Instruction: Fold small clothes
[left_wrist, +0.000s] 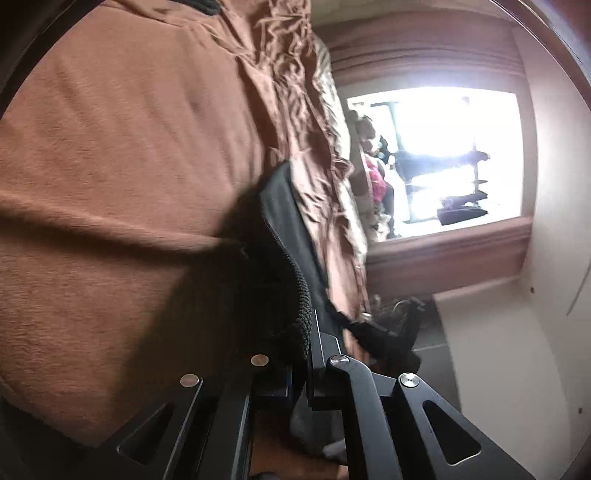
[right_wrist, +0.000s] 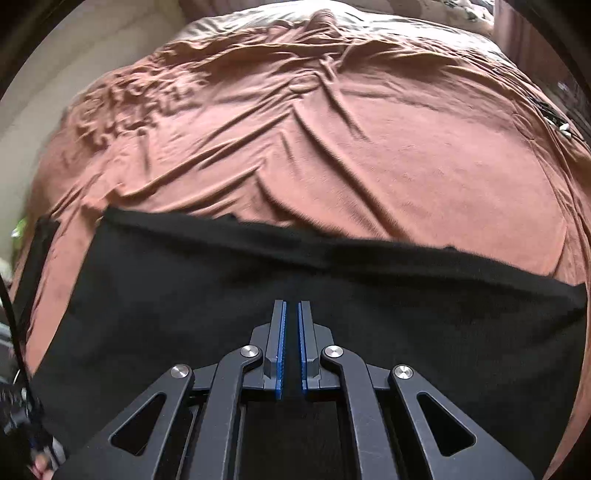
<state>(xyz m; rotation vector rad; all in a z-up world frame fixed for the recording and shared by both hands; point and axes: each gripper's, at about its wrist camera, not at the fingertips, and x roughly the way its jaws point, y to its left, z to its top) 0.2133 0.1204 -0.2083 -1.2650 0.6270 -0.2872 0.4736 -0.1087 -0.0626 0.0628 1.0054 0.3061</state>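
Note:
A black garment (right_wrist: 258, 295) lies spread flat on the brown bed sheet (right_wrist: 332, 147), its far edge running straight across the right wrist view. My right gripper (right_wrist: 291, 306) hovers over this cloth with its blue pads (right_wrist: 282, 347) drawn close together, and I see nothing pinched between them. In the left wrist view, which is rolled on its side, my left gripper (left_wrist: 306, 332) is shut on a thick knit edge of the black garment (left_wrist: 280, 258). The cloth drapes over one finger and hides it. The sheet (left_wrist: 110, 147) fills the space beyond.
A bright window (left_wrist: 443, 155) in a wooden frame and a white wall (left_wrist: 517, 350) stand past the bed's end. Beige bedding (right_wrist: 443, 14) lies at the far side. A dark cable (right_wrist: 11, 314) hangs at the left, and a hand (right_wrist: 40, 465) shows low there.

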